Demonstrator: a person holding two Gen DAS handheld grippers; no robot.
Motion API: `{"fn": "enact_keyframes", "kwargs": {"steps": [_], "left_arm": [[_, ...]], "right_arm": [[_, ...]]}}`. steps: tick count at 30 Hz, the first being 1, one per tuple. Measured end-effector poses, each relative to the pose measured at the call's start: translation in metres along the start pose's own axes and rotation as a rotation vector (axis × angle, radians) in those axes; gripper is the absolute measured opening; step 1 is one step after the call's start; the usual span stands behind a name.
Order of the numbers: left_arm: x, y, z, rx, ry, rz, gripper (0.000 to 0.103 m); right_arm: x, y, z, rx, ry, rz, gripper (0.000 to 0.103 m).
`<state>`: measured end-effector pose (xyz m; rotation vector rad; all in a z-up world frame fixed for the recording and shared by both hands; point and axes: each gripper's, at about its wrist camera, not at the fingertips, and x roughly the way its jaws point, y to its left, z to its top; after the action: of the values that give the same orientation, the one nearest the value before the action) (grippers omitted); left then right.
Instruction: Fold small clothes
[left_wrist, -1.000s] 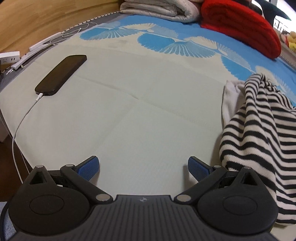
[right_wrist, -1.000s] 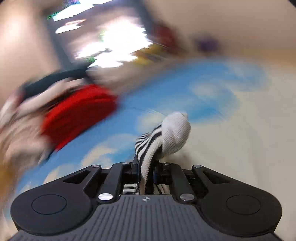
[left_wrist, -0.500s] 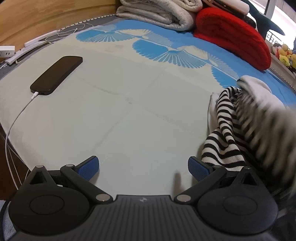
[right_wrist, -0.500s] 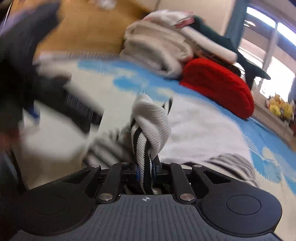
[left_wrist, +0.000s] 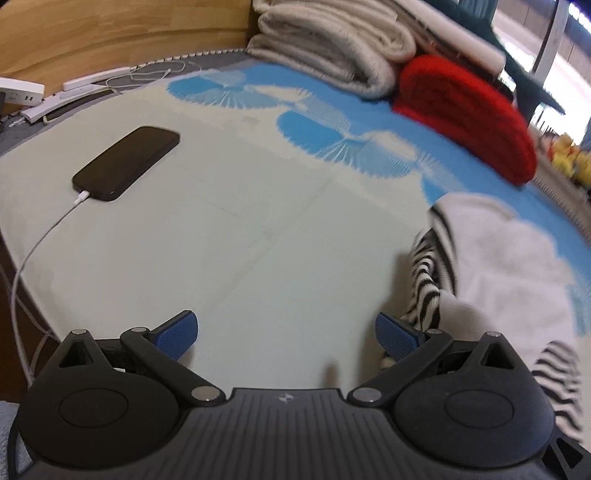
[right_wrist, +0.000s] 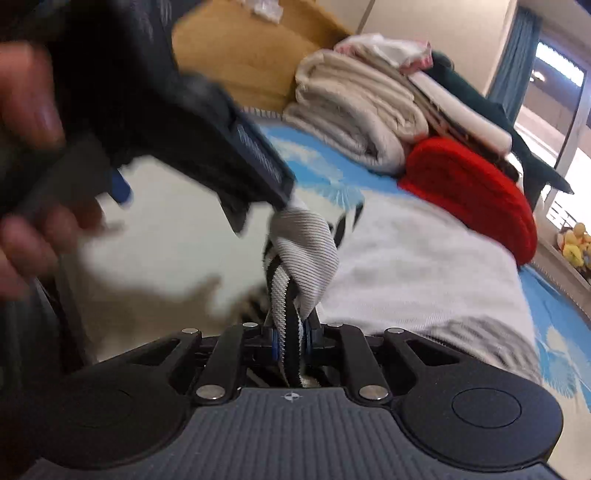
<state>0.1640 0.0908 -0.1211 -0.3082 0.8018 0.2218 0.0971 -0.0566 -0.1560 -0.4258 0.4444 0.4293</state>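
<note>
My right hand-held gripper (right_wrist: 291, 345) is clenched on a bunched fold of the striped garment (right_wrist: 303, 251), whose white-and-black body lies spread on the bed (left_wrist: 229, 236) toward its right edge. My left hand-held gripper (left_wrist: 287, 334) is released, its blue pads spread wide over bare sheet just beside the garment's near edge. A black phone (left_wrist: 125, 162) on a cable lies near the bed's left edge, and a red blanket (left_wrist: 469, 114) is at the far edge.

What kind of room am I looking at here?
Most likely a bedroom: the work surface looks like a bed with a blue-patterned sheet, folded blankets and a red blanket are stacked at its far end, and a phone is charging on it.
</note>
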Motion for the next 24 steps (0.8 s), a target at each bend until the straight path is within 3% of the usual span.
{"fn": "enact_keyframes", "kwargs": {"steps": [3,5,7,10,12,14,17,19,22,24], "left_arm": [[-0.003,0.002,0.003,-0.031,-0.018,-0.013,0.102],[-0.008,0.003,0.004,-0.035,-0.029,-0.02,0.102],[-0.02,0.006,0.003,-0.033,-0.067,-0.046,0.102],[-0.042,0.003,0.005,0.01,-0.101,-0.11,0.102],[-0.056,-0.006,0.005,0.042,-0.103,-0.17,0.102],[-0.067,-0.02,0.002,0.069,-0.091,-0.246,0.102],[-0.067,-0.047,-0.008,0.108,-0.03,-0.357,0.102],[-0.057,-0.064,-0.022,0.149,0.028,-0.385,0.102],[-0.024,-0.073,-0.049,0.193,0.12,-0.26,0.102],[0.001,-0.057,-0.061,0.153,0.187,-0.157,0.103]], "right_arm": [[-0.006,-0.002,-0.001,0.021,-0.009,0.019,0.022],[0.005,0.0,-0.014,0.032,0.065,0.08,0.061],[-0.002,0.003,-0.02,-0.024,0.028,0.105,0.072],[-0.053,-0.003,-0.02,-0.041,-0.039,0.176,0.07],[-0.09,-0.025,-0.018,0.005,-0.079,0.17,0.062],[-0.117,-0.058,-0.014,0.068,-0.108,0.098,0.04],[-0.137,-0.112,-0.021,0.191,-0.085,-0.06,0.035],[-0.128,-0.137,-0.032,0.245,-0.038,-0.122,0.033],[-0.108,-0.143,-0.062,0.296,0.09,-0.063,0.03],[-0.103,-0.123,-0.089,0.26,0.123,-0.044,0.03]]}}
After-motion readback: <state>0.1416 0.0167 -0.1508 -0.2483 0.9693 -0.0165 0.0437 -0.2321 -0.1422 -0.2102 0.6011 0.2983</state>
